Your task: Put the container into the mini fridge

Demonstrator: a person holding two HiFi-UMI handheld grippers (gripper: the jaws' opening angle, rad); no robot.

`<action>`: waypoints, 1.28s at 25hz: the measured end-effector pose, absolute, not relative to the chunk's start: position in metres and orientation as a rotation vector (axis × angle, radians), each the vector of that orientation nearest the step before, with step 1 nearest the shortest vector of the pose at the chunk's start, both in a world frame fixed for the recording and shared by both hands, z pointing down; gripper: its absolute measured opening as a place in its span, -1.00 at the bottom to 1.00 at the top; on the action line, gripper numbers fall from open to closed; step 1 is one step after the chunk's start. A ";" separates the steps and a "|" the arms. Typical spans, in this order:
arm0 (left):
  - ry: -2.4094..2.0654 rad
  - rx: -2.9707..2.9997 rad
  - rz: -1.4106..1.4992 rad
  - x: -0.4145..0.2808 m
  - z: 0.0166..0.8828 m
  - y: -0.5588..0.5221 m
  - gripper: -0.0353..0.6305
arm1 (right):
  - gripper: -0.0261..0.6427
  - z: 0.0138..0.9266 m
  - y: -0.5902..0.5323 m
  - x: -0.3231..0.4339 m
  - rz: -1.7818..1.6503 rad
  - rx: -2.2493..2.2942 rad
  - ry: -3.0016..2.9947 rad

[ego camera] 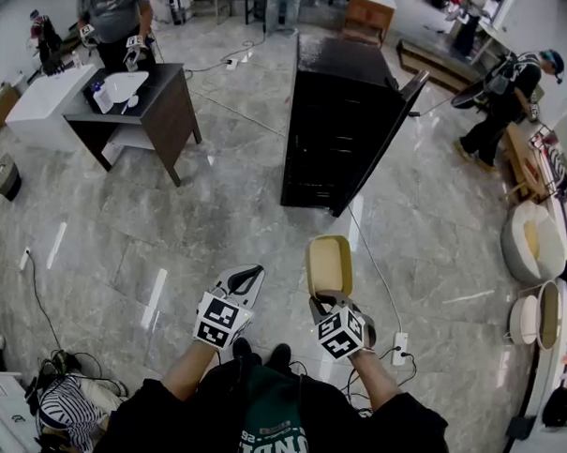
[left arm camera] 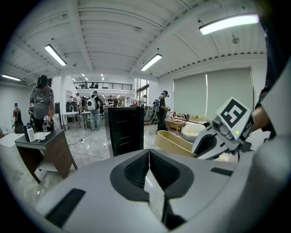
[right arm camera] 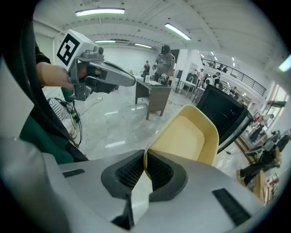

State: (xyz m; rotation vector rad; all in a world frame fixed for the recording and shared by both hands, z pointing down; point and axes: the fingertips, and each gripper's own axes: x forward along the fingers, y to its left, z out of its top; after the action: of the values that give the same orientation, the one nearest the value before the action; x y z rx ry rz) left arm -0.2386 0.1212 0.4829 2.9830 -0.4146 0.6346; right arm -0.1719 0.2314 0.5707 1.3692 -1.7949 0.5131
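Container (ego camera: 329,266), pale yellow, open-topped: carried clear of the floor (ego camera: 218,218), its near rim pinched in the right gripper (ego camera: 325,302), whose jaws are closed on the wall, likely to keep the hollow facing up in transit. Left gripper (ego camera: 251,271): jaws pressed together, nothing between them, held alongside, probably kept free for the door. Mini fridge (ego camera: 336,129), black: on the floor well ahead, door apparently ajar at its right edge; container not yet inside.

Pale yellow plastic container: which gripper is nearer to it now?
Right. The right gripper is shut on the rim of the pale yellow plastic container; the left gripper, shut and empty, sits off to its left, not touching.
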 end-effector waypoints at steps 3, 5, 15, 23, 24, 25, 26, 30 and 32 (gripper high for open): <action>-0.413 2.972 0.639 -0.249 0.486 0.122 -0.85 | -0.79 0.567 0.231 -0.177 0.499 1.365 -1.805; -0.416 2.971 0.641 -0.253 0.485 0.120 -0.85 | -0.79 0.564 0.230 -0.177 0.495 1.379 -1.802; -0.418 2.987 0.662 -0.259 0.477 0.108 -0.85 | -0.79 0.556 0.226 -0.170 0.521 1.461 -1.796; -0.425 2.997 0.671 -0.251 0.473 0.113 -0.85 | -0.79 0.557 0.237 -0.160 0.539 1.475 -1.802; -0.429 2.995 0.672 -0.251 0.473 0.115 -0.85 | -0.79 0.557 0.239 -0.159 0.540 1.473 -1.800; -0.432 2.993 0.673 -0.251 0.474 0.116 -0.85 | -0.79 0.558 0.241 -0.157 0.542 1.472 -1.800; -0.432 2.992 0.675 -0.251 0.475 0.117 -0.85 | -0.79 0.558 0.242 -0.156 0.544 1.471 -1.800; -0.427 2.996 0.691 -0.253 0.478 0.125 -0.85 | -0.79 0.559 0.250 -0.153 0.544 1.466 -1.802; -0.433 2.994 0.691 -0.253 0.479 0.128 -0.85 | -0.79 0.560 0.253 -0.153 0.545 1.463 -1.804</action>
State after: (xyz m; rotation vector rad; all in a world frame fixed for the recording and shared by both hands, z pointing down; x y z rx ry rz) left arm -0.2535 0.1278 0.4791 2.9944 -0.4326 0.6915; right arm -0.1528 0.2529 0.5595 1.4626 -1.8040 0.5446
